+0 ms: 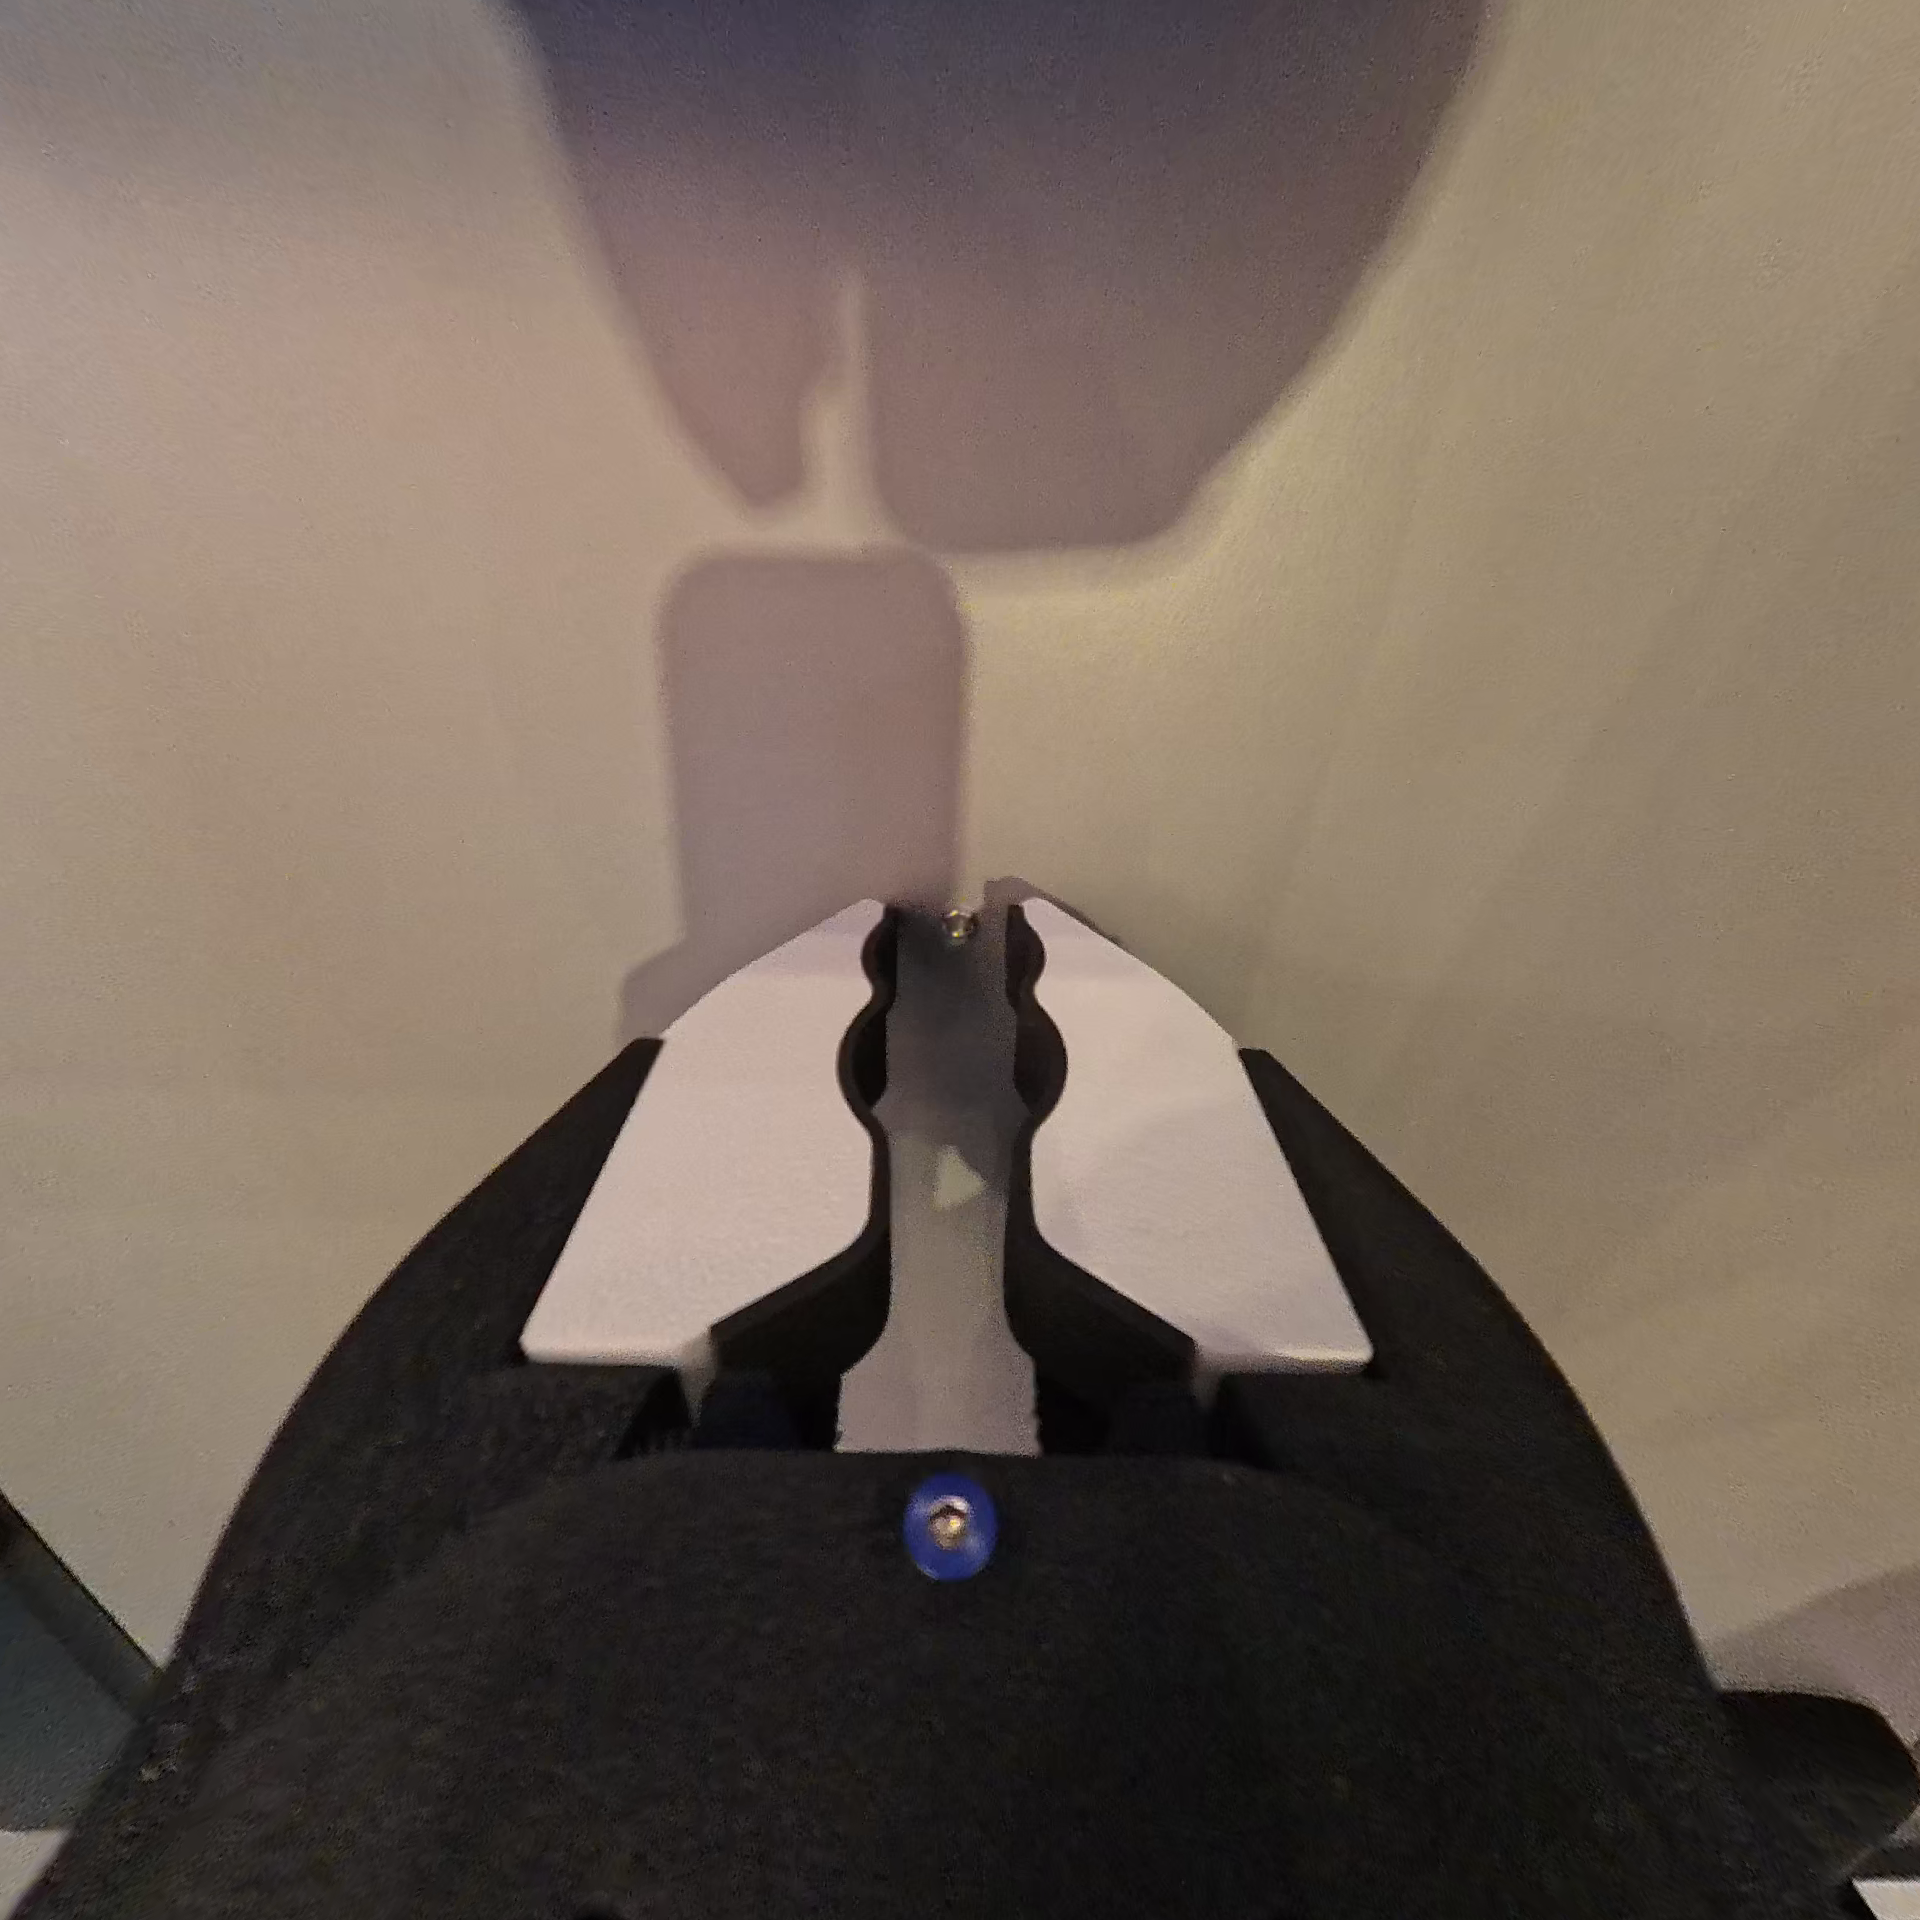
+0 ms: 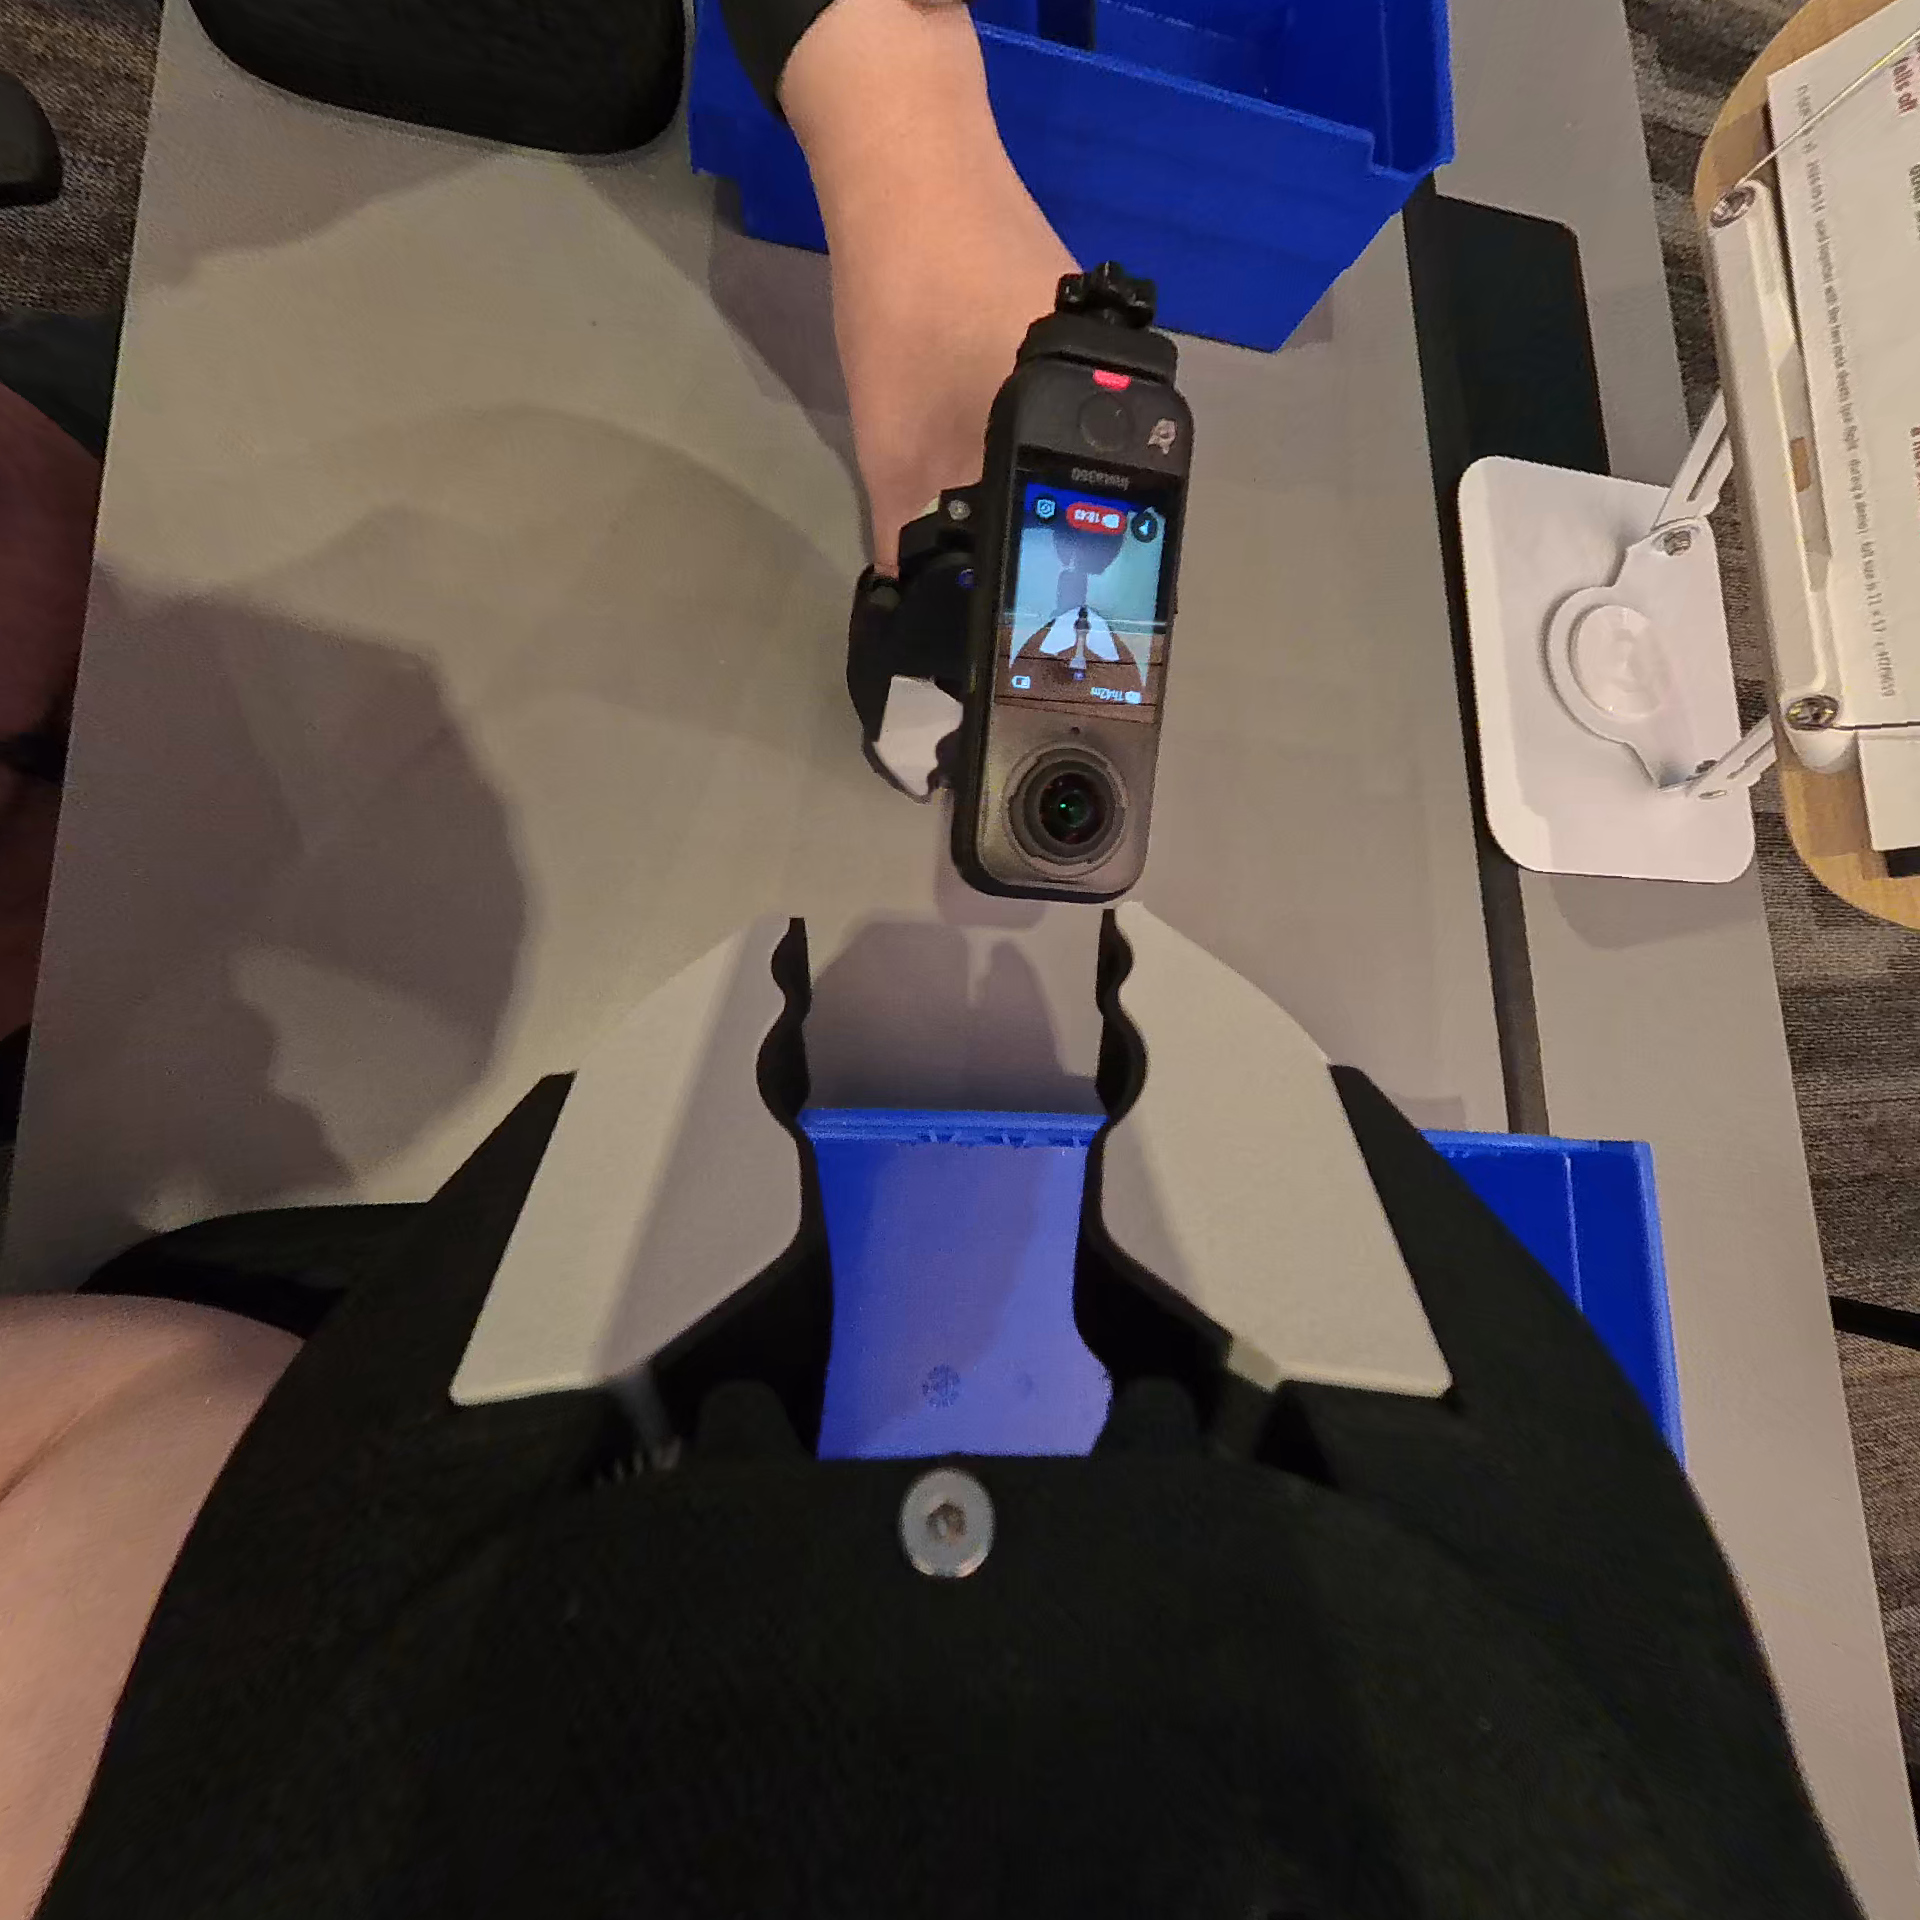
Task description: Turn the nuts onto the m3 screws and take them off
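In the left wrist view my left gripper points down at the pale table, with its jaws a narrow gap apart. A tiny shiny metal part, a nut or a screw end, shows between the tips and touches neither finger. My right gripper is wide open and empty, over the edge of a blue bin with a bare floor. In the right wrist view a hand holds the left gripper over the grey table. The camera on it hides most of its fingers.
A second blue bin stands at the far table edge. A white stand holding a sheet of paper sits on the right, beside a round wooden top. A black pad lies at the far left.
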The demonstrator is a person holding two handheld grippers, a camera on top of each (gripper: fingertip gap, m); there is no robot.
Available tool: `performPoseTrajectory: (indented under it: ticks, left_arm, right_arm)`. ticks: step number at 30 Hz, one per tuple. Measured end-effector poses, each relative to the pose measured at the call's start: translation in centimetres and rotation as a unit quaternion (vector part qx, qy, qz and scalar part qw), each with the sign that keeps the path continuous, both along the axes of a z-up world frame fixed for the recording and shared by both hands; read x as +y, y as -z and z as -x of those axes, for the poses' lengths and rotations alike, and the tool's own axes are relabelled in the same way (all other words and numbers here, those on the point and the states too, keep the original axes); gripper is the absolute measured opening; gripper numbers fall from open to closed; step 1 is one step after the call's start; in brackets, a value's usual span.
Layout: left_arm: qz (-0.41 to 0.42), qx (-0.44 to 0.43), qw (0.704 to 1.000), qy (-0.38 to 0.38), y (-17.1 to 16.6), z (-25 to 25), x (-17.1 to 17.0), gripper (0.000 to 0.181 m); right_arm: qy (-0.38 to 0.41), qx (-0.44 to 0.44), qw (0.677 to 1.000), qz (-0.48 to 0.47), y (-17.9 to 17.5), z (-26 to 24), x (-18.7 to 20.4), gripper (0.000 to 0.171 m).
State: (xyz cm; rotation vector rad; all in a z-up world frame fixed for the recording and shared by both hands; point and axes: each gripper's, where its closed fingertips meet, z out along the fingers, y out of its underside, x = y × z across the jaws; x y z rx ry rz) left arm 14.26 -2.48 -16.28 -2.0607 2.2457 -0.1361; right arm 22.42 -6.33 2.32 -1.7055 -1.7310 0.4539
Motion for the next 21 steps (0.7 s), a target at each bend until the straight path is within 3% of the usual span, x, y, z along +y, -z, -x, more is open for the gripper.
performPoseTrajectory:
  ticks: [5, 11, 21]
  left_arm:
    - [-0.033, -0.037, 0.999, -0.005, -1.7, -0.2, 0.6, 0.027]
    - [-0.144, -0.119, 0.982, -0.040, -7.2, 0.8, 2.8, 0.031]
    - [-0.248, -0.174, 0.942, -0.142, -13.3, 7.4, 5.4, 0.035]
  right_arm:
    - [-0.001, 0.005, 1.000, -0.005, -0.2, -0.1, 0.0, 0.055]
    - [-0.004, 0.032, 0.999, -0.015, -1.2, -0.2, 0.0, 0.056]
    - [-0.008, 0.032, 0.999, -0.013, -0.9, 0.6, 0.4, 0.057]
